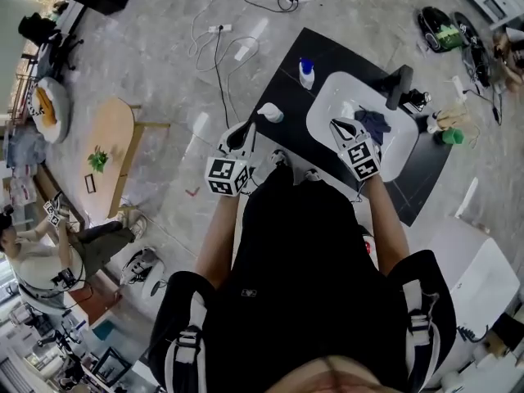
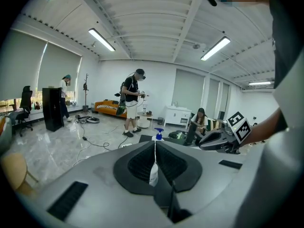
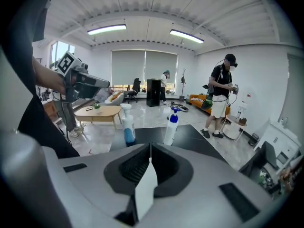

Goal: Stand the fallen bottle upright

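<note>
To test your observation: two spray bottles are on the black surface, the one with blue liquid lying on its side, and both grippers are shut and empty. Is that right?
No. The bottle with blue liquid stands upright, like the blue-capped bottle beside it on the black surface, as the right gripper view shows. The left gripper and right gripper are shut and empty.

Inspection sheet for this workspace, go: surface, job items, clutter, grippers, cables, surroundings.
Surface: black tabletop carrying a white oval tray.
Job's things: blue-capped bottle and blue-filled spray bottle, both upright; no fallen bottle seen.
Clutter: dark cloth on the tray.
Grippers: left gripper and right gripper both shut, nothing between the jaws.
Cables: power strip with leads on the floor beyond the table.
Surroundings: wooden coffee table; people standing and sitting around the room.
</note>
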The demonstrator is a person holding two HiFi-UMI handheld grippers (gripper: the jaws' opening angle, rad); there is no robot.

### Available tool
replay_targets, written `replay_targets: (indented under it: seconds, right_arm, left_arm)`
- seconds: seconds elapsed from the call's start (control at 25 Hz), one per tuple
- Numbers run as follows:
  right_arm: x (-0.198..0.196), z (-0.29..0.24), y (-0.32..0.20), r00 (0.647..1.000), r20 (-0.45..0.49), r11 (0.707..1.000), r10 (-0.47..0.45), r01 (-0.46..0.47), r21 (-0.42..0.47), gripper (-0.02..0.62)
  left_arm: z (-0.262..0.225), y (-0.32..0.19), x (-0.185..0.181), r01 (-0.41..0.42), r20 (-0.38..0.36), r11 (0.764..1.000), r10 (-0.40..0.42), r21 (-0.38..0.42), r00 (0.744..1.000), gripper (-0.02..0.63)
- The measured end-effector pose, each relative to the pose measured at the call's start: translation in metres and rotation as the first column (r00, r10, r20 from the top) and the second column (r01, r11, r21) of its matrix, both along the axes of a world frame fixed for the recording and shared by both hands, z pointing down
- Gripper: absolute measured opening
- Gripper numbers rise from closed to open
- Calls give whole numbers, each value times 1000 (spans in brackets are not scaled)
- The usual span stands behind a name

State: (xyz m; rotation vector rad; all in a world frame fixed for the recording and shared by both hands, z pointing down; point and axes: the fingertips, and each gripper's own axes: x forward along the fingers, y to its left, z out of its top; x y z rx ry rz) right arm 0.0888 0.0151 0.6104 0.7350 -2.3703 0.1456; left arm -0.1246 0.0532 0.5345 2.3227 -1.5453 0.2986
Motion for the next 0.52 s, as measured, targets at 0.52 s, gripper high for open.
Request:
replay_targets:
  seconds: [0.52]
  right_arm:
    - [26, 3, 30, 999, 15, 999, 35, -35, -1, 71]
  left_arm:
    - [4, 37, 26, 18, 3, 1000, -18, -8, 1000, 18]
